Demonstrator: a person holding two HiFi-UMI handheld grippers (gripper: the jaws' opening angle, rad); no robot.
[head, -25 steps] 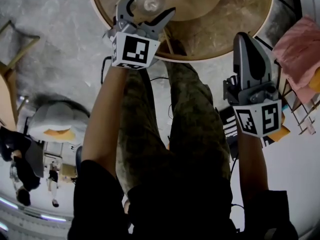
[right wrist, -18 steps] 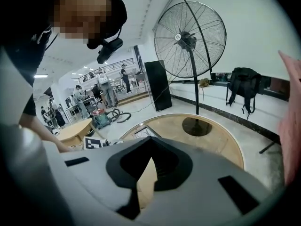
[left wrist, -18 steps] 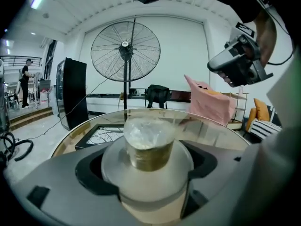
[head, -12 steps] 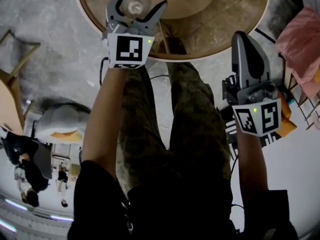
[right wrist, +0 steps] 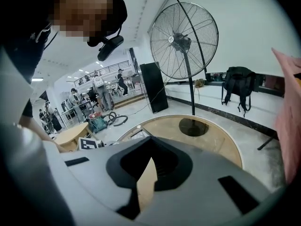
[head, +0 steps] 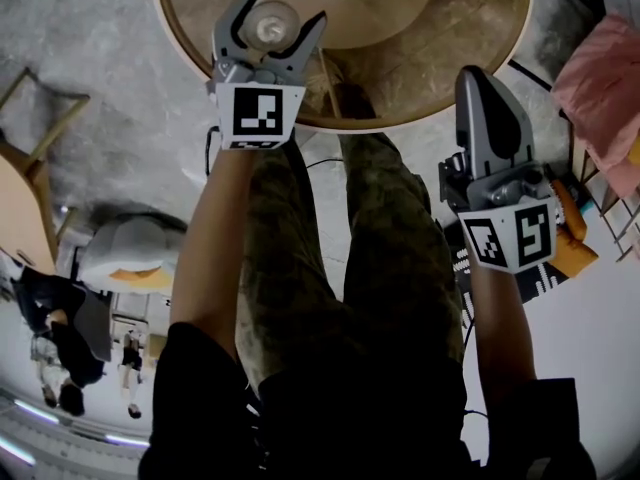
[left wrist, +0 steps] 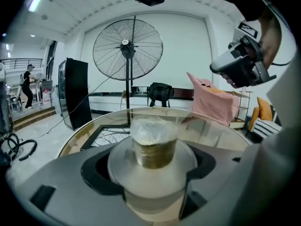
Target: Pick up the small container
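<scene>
The grasp is just being made. At the upper left of the head view, the left tongs [head: 274, 14] straddle the small clear plastic container with a wide lid and a yellowish fill [left wrist: 153, 142], which stands upright on the round, tan, glass-topped worktop [head: 450, 38]. Their jaws are closing but, as far as I can judge, not yet pressing its sides. The right tongs [head: 480, 78] hang at mid-right of that view, off the worktop's edge, jaws together and empty. Next comes a firm squeeze below the lid, then a straight lift.
</scene>
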